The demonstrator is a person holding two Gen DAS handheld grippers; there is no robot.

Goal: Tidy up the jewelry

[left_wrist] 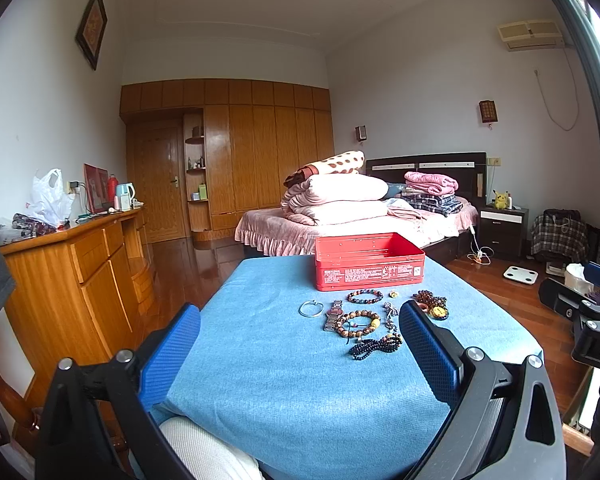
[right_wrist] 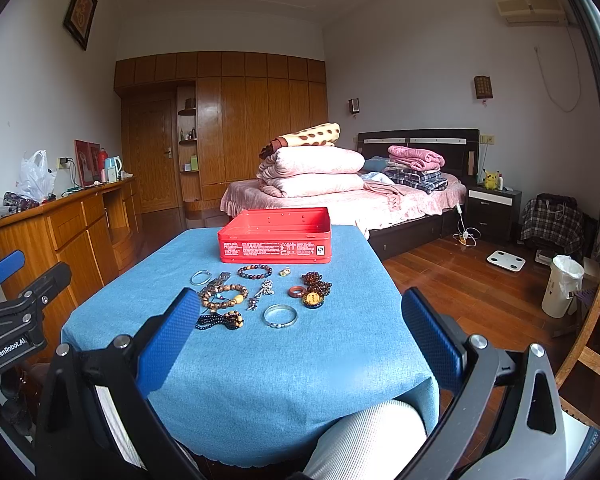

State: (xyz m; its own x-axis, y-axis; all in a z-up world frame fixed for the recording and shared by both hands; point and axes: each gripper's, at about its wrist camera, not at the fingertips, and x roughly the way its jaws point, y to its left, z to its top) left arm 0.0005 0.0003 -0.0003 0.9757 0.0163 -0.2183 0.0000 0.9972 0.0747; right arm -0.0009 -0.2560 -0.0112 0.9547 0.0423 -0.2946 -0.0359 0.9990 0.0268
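Note:
An open red tin box [left_wrist: 370, 262] [right_wrist: 275, 237] stands at the far side of a table under a blue cloth [left_wrist: 280, 360] [right_wrist: 292, 360]. Several pieces of jewelry lie in front of it: a silver bangle [right_wrist: 280, 316], a thin silver ring bracelet [left_wrist: 311, 309] [right_wrist: 200, 277], a wooden bead bracelet [left_wrist: 358, 323] [right_wrist: 224, 297], a dark bead bracelet [left_wrist: 365, 296] [right_wrist: 255, 271], black beads [left_wrist: 376, 346] [right_wrist: 220, 320], a watch [left_wrist: 334, 314] and amber beads [right_wrist: 316, 284]. My left gripper [left_wrist: 300, 316] and right gripper [right_wrist: 296, 304] are both open and empty, held above the table's near side.
A wooden dresser [left_wrist: 72, 264] stands left of the table. A bed [right_wrist: 340, 196] with folded bedding lies behind it. A white bin [right_wrist: 562, 286] and a scale [right_wrist: 506, 260] are on the wood floor to the right. A knee in light trousers [right_wrist: 364, 440] is below the table edge.

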